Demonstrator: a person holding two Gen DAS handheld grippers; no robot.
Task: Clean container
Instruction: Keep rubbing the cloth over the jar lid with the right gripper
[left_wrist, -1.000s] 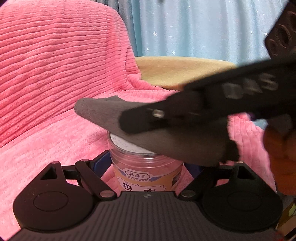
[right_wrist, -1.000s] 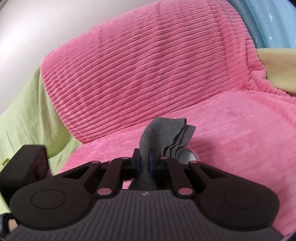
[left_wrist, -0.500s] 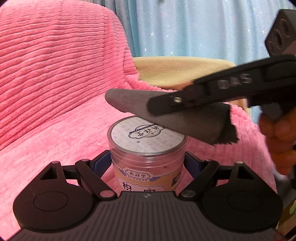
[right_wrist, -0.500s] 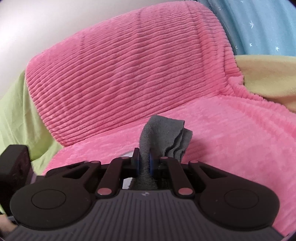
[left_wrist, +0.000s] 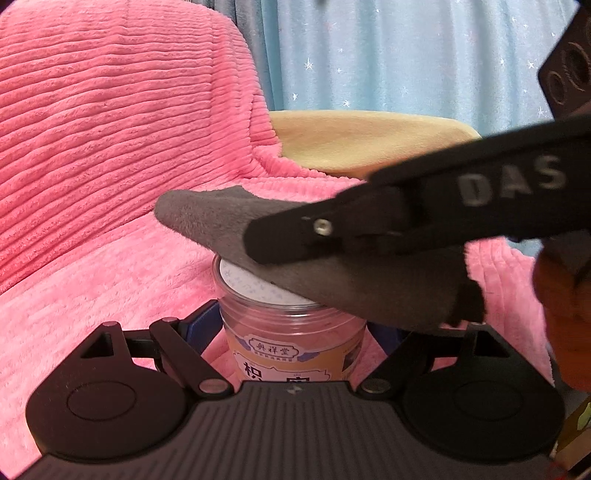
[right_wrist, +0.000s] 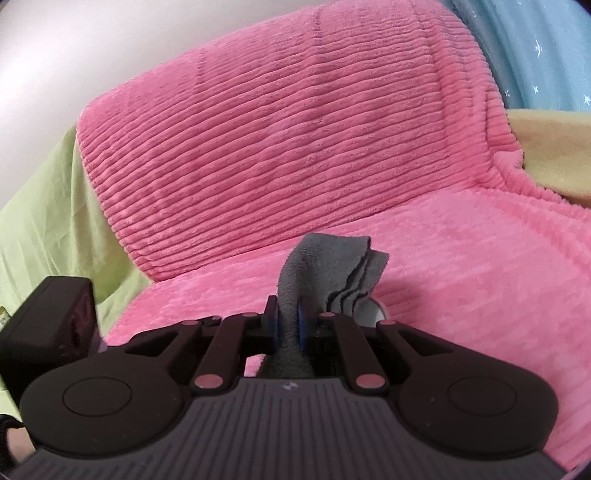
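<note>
Your cloth (left_wrist: 332, 280) is back down on the jar (left_wrist: 291, 332) lid — wiping resumes. Right gripper (right_wrist: 288, 325) pinches the cloth tight; left gripper (left_wrist: 295, 332) clamps the jar.

Grey cloth (left_wrist: 332, 266) back down on container lid (left_wrist: 255, 286), after lifting clear 0.5 s ago.

I am looking into a home, a living room or bedroom by the soft furnishings. A ribbed pink blanket (right_wrist: 295, 140) covers a cushioned seat and its backrest, filling my right camera from nine to three o'clock. A light green sheet (right_wrist: 55, 206) shows at nine o'clock. In my left camera, a pale blue curtain (left_wrist: 406, 55) with small white stars hangs at twelve o'clock, above a tan cushion (left_wrist: 362, 140).
</note>
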